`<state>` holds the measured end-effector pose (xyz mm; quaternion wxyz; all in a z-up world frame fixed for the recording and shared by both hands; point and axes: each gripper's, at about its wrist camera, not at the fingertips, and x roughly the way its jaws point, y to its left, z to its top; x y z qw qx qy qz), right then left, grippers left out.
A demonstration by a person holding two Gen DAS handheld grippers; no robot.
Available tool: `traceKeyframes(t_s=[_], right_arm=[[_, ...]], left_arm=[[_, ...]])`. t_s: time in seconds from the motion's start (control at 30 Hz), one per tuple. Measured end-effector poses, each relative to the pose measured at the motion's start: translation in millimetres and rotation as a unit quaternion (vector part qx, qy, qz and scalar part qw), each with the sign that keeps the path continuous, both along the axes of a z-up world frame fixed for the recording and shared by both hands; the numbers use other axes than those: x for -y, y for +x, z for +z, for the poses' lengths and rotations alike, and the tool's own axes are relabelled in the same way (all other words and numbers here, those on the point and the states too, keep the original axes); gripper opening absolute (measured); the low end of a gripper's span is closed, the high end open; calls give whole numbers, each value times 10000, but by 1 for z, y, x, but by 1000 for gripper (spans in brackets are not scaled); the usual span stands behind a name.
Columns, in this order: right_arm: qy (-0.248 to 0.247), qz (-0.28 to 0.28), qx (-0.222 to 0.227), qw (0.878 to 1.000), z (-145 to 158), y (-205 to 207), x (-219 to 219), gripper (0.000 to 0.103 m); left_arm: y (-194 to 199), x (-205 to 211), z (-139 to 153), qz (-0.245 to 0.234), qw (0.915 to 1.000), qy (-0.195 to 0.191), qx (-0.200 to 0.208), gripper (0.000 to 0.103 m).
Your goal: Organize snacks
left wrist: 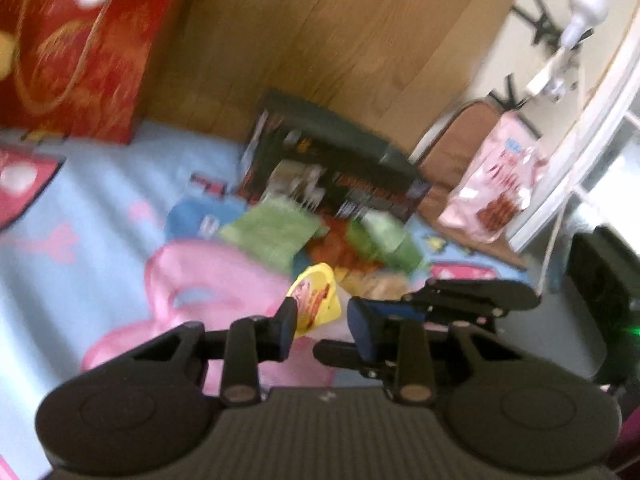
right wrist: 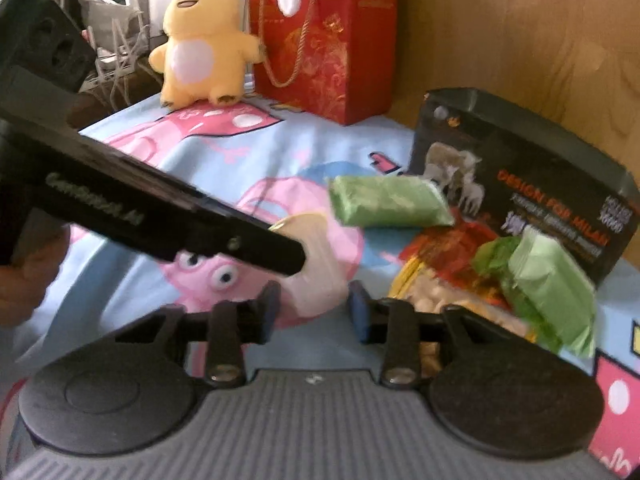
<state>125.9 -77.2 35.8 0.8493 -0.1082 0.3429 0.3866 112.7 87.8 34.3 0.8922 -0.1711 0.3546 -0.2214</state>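
Closest to the left wrist lens, the left gripper (left wrist: 320, 322) holds its jaws partly apart, with a yellow packet (left wrist: 318, 296) showing between and just past the fingertips. Its left edge seems to touch the left pad, but blur keeps me from telling whether it is gripped. The packet's long axis runs away from the camera, tilted a little right.

The right gripper (right wrist: 312, 310) is also partly open over the cartoon sheet (right wrist: 248, 160), nothing between its fingers. The left gripper's black body crosses that view diagonally from upper left.

Beyond lie two green packets: one (right wrist: 386, 202) with its long axis left to right, the other (right wrist: 550, 286) slanting down to the right, on top of an orange bag (right wrist: 444, 246). Behind them stands a black box (right wrist: 532, 184), open side up. A red gift bag (right wrist: 324, 44) and yellow plush (right wrist: 200, 44) sit at the far side.
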Motion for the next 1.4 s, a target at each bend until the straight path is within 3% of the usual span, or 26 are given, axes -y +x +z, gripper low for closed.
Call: traceKeyframes(t_s=[0.23, 0.27, 0.33, 0.37, 0.4, 0.43, 0.5, 0.6, 0.77, 0.87, 1.07, 1.13, 1.2, 1.27, 1.4], right_arm=[[202, -643, 976, 9929, 49, 28, 27, 39], [179, -775, 1096, 9908, 56, 39, 31, 39], [99, -1029, 1270, 9865, 65, 66, 41, 40], [31, -1107, 1324, 9850, 66, 77, 45, 40], [-139, -1245, 1366, 9827, 66, 87, 49, 46], [-282, -1485, 1410, 9784, 65, 92, 55, 48], [-58, -1666, 1305, 9773, 67, 81, 72, 48], [619, -1265, 941, 9855, 62, 42, 79, 48], [533, -591, 486, 9956, 37, 26, 31, 47], [616, -771, 1, 9951, 30, 50, 20, 46], [419, -1353, -459, 9889, 5, 114, 3, 46], [368, -1346, -1004, 9851, -9, 116, 0, 35], [852, -1249, -1134, 9820, 1, 83, 10, 31], [1203, -1379, -711, 9805, 11, 35, 32, 31], [1656, -1728, -512, 9696, 7, -28, 67, 34]], left_arm=[[67, 46, 73, -503, 9933, 222, 1013, 27], [81, 55, 80, -556, 9923, 181, 1095, 31], [107, 70, 88, -602, 9907, 165, 1211, 53], [112, 73, 89, -421, 9914, 284, 1206, 54], [112, 69, 89, -207, 9924, 373, 1154, 50], [104, 59, 88, -90, 9929, 299, 1145, 50], [73, 24, 83, 121, 9921, -10, 1247, 54], [22, -19, 58, 825, 9913, 33, 1028, 54], [-34, -49, 1, 1333, 9907, -131, 225, 54], [-55, -54, -22, 1359, 9905, -219, 27, 54], [-60, -55, -40, 1349, 9905, -217, -133, 52], [-66, -60, -36, 1337, 9906, -249, -112, 52], [-78, -63, -28, 1304, 9911, -220, 112, 53], [-86, -64, -29, 1317, 9909, -181, 218, 54], [-88, -57, -45, 1293, 9908, -353, 186, 54]])
